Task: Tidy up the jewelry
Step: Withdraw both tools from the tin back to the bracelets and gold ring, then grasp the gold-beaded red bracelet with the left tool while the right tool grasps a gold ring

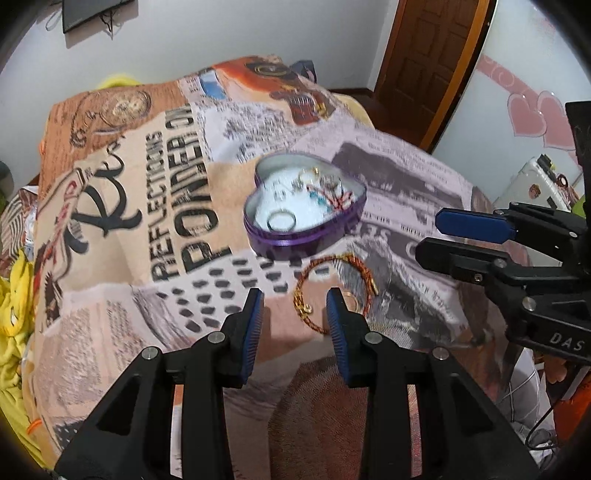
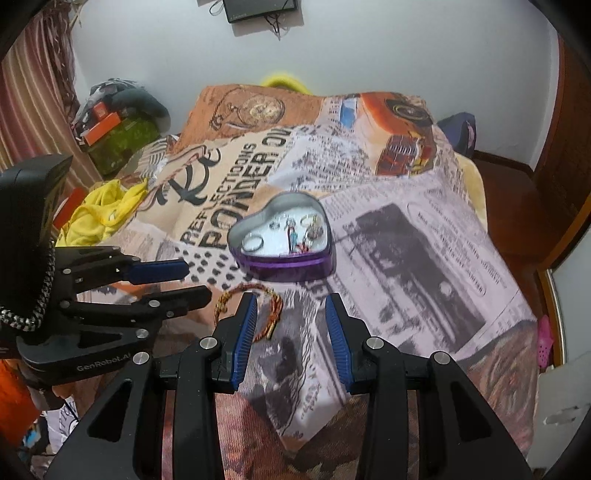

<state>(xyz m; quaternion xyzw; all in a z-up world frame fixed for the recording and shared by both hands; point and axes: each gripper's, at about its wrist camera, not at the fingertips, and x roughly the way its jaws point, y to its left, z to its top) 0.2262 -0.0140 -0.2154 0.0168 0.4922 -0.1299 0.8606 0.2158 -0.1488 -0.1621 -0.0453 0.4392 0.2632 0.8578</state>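
A red-and-gold cord bracelet (image 1: 364,273) lies on the printed blanket just in front of a purple heart-shaped tin (image 1: 295,243). The tin stands open, and inside it are a silver ring (image 1: 281,221) and several small pieces. My left gripper (image 1: 295,299) is open just above the bracelet's near left arc, its pads touching nothing. My right gripper (image 1: 428,236) comes in from the right, also open and empty. In the right wrist view the bracelet (image 2: 276,304) is partly hidden behind my right gripper's (image 2: 291,301) left finger. There the tin (image 2: 284,264) sits ahead, and my left gripper (image 2: 195,282) is at the left.
The blanket (image 2: 424,240) covers a bed and drops off at the right and near edges. Yellow cloth (image 2: 99,214) and boxes (image 2: 107,125) pile up at the left. A wooden door (image 1: 424,62) stands behind, and a dark screen (image 2: 258,9) hangs on the wall.
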